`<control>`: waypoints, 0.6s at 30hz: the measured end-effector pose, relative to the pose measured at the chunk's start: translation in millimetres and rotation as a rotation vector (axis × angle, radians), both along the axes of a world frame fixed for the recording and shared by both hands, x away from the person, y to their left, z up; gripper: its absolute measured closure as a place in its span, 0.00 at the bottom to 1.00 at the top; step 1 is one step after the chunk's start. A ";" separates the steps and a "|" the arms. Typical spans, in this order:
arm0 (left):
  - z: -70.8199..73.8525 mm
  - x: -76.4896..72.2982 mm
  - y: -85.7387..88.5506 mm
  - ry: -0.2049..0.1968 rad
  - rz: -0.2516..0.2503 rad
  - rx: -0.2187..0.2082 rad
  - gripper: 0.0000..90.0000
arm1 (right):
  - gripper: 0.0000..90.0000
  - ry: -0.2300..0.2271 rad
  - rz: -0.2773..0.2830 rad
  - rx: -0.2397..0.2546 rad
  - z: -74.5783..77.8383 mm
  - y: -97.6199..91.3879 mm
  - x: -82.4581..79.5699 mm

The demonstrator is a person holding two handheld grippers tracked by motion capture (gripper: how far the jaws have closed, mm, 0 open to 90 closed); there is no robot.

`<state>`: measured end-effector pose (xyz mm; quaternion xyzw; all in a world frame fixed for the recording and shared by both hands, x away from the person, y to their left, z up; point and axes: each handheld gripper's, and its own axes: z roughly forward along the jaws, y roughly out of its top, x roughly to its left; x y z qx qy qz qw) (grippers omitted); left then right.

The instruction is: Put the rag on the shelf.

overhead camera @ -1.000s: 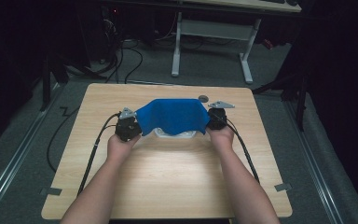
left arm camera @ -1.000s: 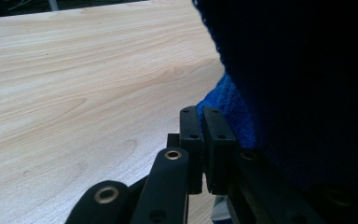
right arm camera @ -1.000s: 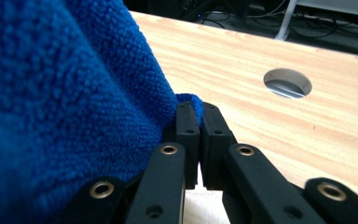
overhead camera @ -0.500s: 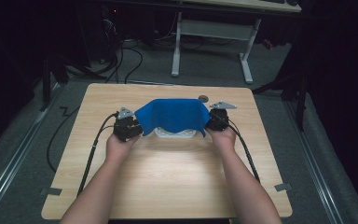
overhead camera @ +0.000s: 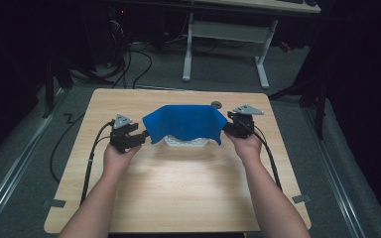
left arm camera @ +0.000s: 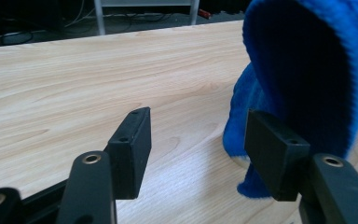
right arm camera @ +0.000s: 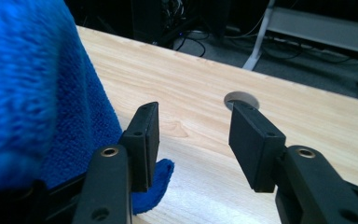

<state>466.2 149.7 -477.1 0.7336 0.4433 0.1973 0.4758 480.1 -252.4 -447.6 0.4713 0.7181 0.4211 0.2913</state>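
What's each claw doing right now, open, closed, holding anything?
Left claw: open, jaws just opened, nothing between them; the blue cloth lies beside it.
Right claw: open, jaws just opened, gap empty, cloth beside it.

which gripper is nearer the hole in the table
Right. The right gripper sits just below-right of the hole; the left gripper is across the blue cloth, far off.

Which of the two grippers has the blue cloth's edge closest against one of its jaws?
The left gripper: the blue cloth hangs right behind one jaw. Both grippers' jaws have just been opening, nothing between them.
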 end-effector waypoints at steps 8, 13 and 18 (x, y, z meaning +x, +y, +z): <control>4.9 -7.7 10.7 -0.001 0.016 -0.019 0.44 | 0.57 -0.029 -0.026 -0.005 3.4 -12.0 -10.4; 3.3 -12.2 16.2 0.003 0.026 -0.008 0.42 | 0.54 -0.029 -0.023 -0.001 3.0 -18.3 -18.6; 1.5 -15.9 21.8 0.008 0.035 -0.013 0.42 | 0.54 -0.027 -0.019 -0.016 0.6 -20.9 -24.4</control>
